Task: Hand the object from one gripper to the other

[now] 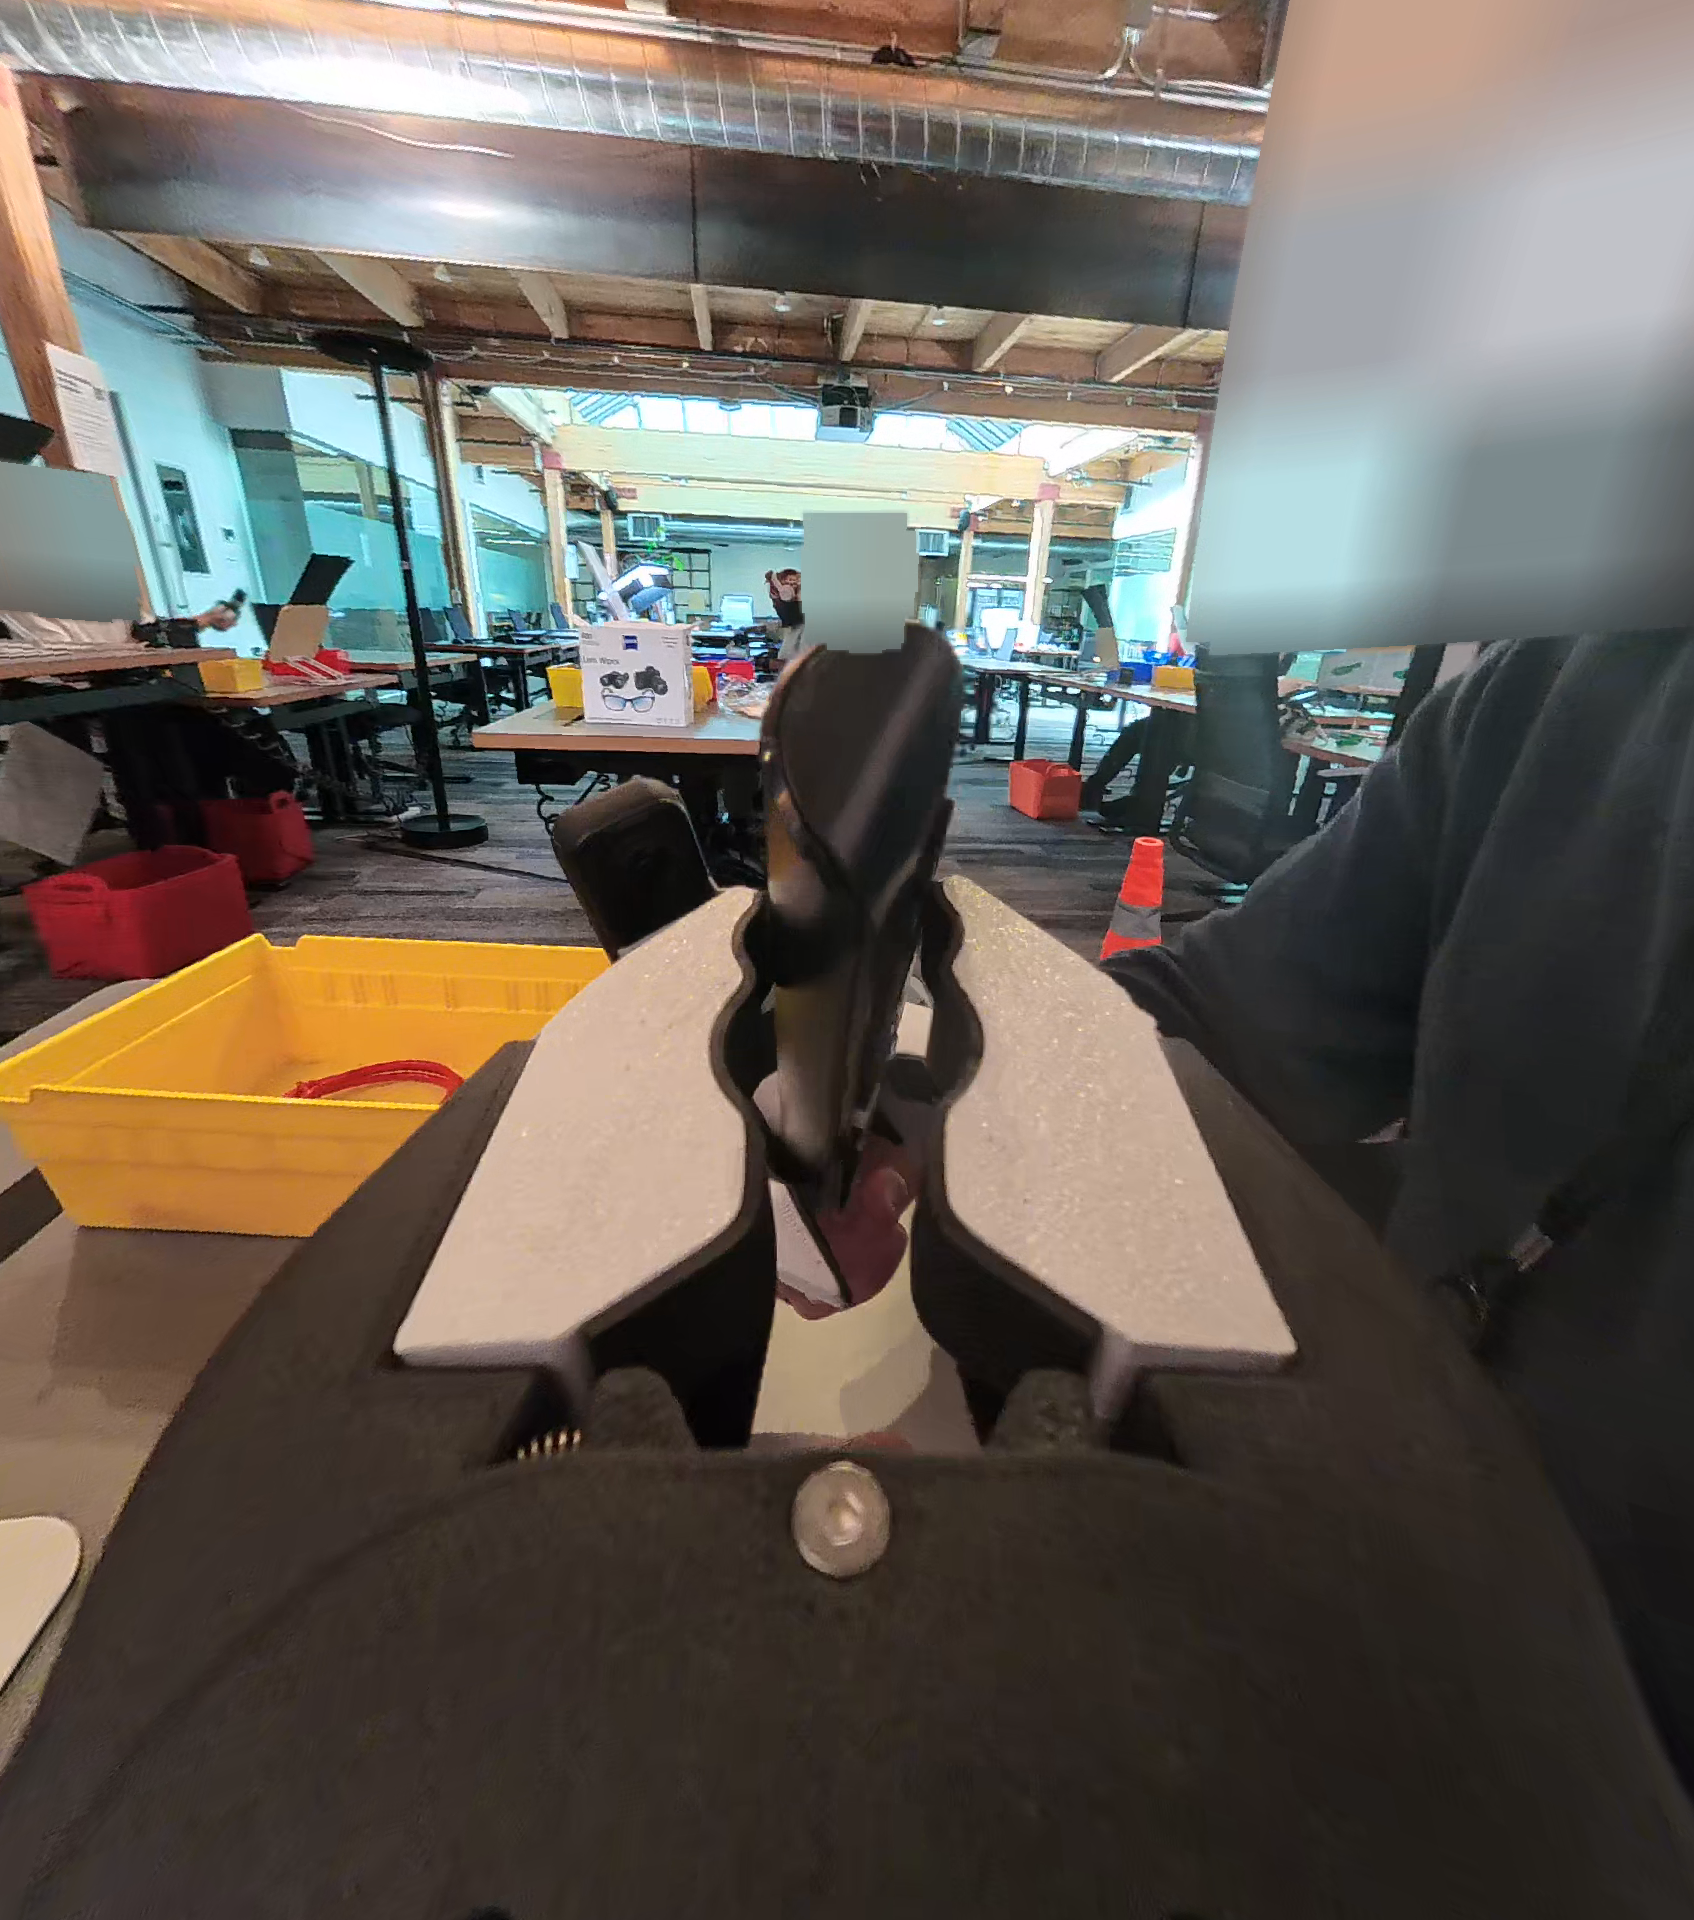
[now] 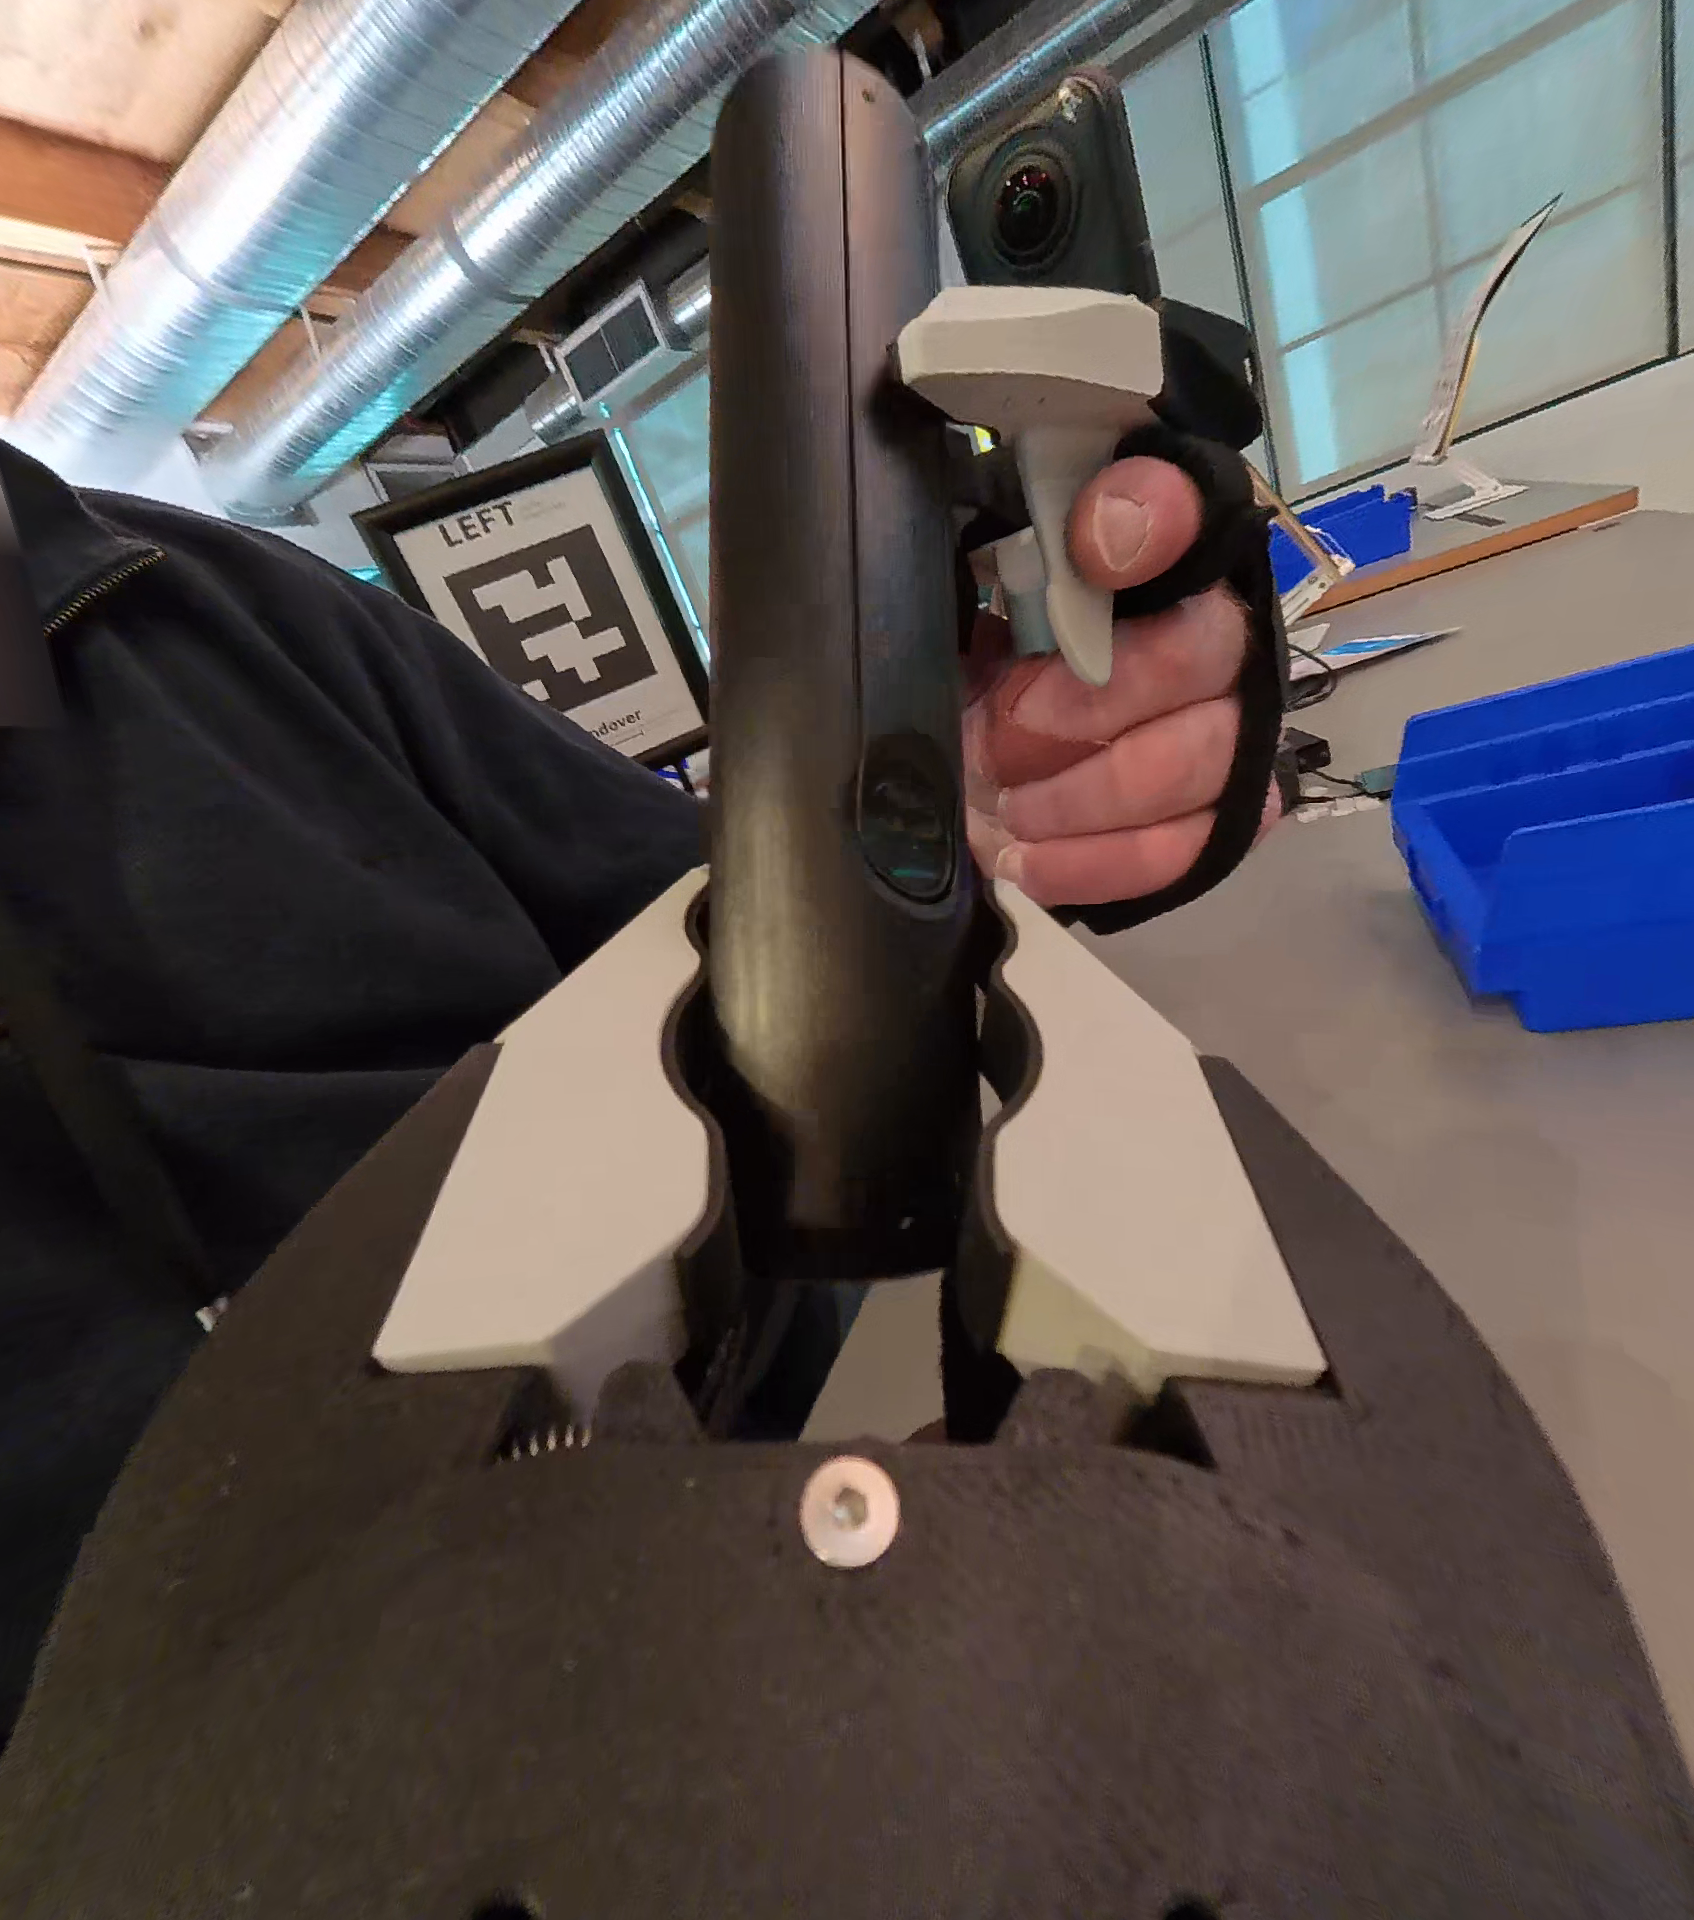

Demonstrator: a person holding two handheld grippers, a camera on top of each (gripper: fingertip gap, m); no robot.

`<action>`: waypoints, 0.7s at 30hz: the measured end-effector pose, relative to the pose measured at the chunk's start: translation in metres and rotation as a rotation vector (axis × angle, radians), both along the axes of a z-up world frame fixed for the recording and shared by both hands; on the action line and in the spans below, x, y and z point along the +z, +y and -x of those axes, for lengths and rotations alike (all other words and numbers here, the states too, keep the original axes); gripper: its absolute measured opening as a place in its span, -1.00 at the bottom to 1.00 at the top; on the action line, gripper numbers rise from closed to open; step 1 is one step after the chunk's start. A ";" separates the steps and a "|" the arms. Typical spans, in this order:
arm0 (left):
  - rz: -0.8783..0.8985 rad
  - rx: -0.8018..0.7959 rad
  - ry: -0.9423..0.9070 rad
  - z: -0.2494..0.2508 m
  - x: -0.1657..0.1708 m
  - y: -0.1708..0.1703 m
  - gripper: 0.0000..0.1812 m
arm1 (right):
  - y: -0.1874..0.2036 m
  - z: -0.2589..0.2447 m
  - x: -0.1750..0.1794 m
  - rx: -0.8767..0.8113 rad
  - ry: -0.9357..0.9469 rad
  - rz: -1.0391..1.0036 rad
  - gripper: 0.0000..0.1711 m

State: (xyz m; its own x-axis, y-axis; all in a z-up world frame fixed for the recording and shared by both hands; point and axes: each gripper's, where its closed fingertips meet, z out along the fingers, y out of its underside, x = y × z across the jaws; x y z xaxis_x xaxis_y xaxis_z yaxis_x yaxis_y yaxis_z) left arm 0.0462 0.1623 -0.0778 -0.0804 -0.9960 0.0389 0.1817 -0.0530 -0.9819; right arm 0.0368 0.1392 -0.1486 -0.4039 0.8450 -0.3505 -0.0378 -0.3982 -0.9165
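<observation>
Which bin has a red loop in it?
The near yellow bin holds the red loop; the red bins stand farther off on the floor.

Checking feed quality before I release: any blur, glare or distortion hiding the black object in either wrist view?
Left wrist view: fisheye bending at the edges, black object dark against a bright background, left gripper sharp. Right wrist view: object sharp with a mild sheen, right gripper clear; ceiling ducts motion-smeared.
</observation>
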 end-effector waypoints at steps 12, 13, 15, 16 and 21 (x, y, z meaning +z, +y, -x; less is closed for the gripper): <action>0.166 0.176 0.227 -0.017 -0.008 0.031 -0.73 | 0.042 -0.031 -0.017 -0.392 -0.269 -0.326 -0.29; 0.188 0.191 0.240 -0.020 -0.009 0.034 -0.73 | 0.041 -0.032 -0.020 -0.397 -0.287 -0.333 -0.32; 0.237 0.196 0.264 -0.026 -0.012 0.037 -0.74 | 0.038 -0.030 -0.024 -0.389 -0.297 -0.331 -0.41; 0.251 0.194 0.274 -0.029 -0.013 0.037 -0.74 | 0.035 -0.029 -0.025 -0.375 -0.281 -0.321 -0.49; 0.314 0.174 0.351 -0.041 -0.025 0.038 -0.74 | 0.033 -0.029 -0.030 -0.364 -0.245 -0.262 -0.75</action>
